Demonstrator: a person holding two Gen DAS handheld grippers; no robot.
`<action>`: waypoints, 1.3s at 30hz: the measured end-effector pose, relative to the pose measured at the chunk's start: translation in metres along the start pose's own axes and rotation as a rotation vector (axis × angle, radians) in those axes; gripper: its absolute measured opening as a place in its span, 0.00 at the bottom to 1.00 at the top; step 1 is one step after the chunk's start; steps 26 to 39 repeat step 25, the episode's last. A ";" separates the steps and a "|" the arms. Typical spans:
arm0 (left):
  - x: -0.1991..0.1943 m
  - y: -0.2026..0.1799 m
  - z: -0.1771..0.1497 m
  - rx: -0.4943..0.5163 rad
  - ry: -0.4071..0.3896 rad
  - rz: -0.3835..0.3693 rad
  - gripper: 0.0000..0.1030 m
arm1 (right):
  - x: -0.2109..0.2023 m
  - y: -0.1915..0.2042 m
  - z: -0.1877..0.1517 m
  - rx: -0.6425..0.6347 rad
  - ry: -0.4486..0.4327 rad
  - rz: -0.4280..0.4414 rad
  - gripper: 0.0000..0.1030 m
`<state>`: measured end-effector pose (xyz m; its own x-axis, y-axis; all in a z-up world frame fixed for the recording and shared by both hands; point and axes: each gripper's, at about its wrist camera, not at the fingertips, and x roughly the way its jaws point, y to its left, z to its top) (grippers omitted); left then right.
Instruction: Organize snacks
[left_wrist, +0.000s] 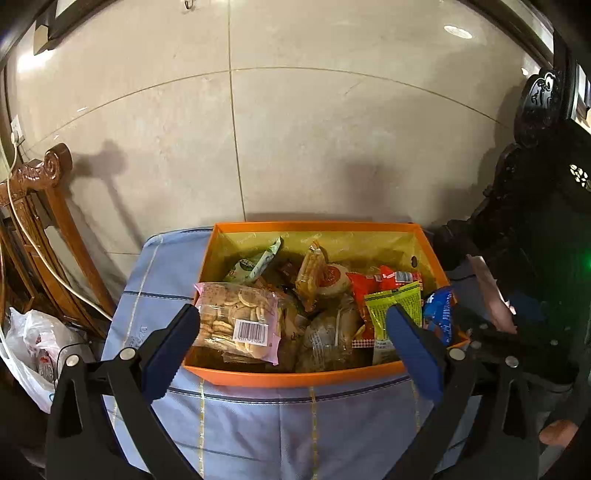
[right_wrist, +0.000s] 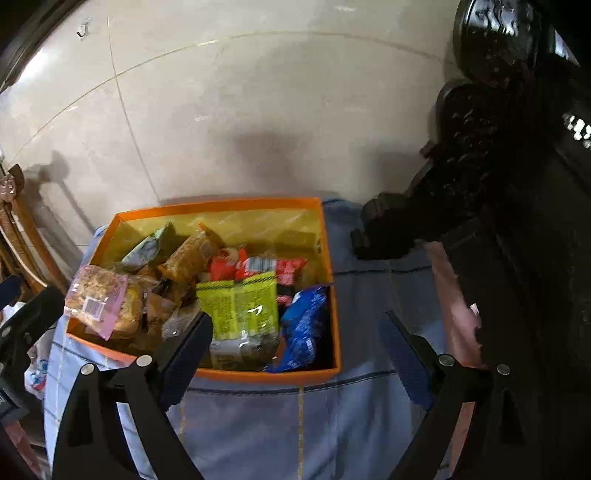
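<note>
While both claws hover empty over it, the open orange cardboard box with yellow lining (left_wrist: 295, 376) sits on the desk under a pale blue checked cloth (left_wrist: 258, 424), already packed with snacks. Inside: clear pink-edged bag of round crackers with barcode (left_wrist: 238, 317) at the left front, green-white pouch (left_wrist: 255, 264) at the back, yellow-orange wrapped biscuit stick (left_wrist: 312, 275), red foil packet (left_wrist: 380, 282), lime-green printed packet (left_wrist: 393, 306), blue crinkly packet (left_wrist: 439, 314) at the right wall.

Left claw (left_wrist: 295, 343) is spread wide, nothing between its blue-padded fingers (left_wrist: 173, 347), hanging near the box's near rim. Right claw (right_wrist: 297, 354) is spread wide too, nothing pinched, one finger over the lime-green packet, the other over bare cloth outside the box.

Judgement: mostly done, nearly all visible snacks are in the box, though heaped rather than sorted. One pale pink packet (right_wrist: 454, 299) lies on the cloth right of the box, beside the dark carved wooden chair (right_wrist: 498, 166); probably the item left. Other leftovers cannot be told.
</note>
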<state>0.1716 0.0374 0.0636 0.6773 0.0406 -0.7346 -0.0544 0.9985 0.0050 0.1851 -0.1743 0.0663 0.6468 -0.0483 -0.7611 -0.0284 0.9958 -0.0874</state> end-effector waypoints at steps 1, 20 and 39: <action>0.001 0.000 0.000 0.001 0.001 0.002 0.96 | -0.002 0.000 0.001 -0.002 -0.003 -0.004 0.89; 0.000 0.003 -0.002 -0.004 0.012 -0.036 0.96 | -0.015 0.000 0.004 0.001 -0.010 -0.025 0.89; 0.005 0.004 -0.005 0.005 0.029 -0.016 0.96 | -0.014 -0.001 0.004 -0.003 -0.014 -0.029 0.89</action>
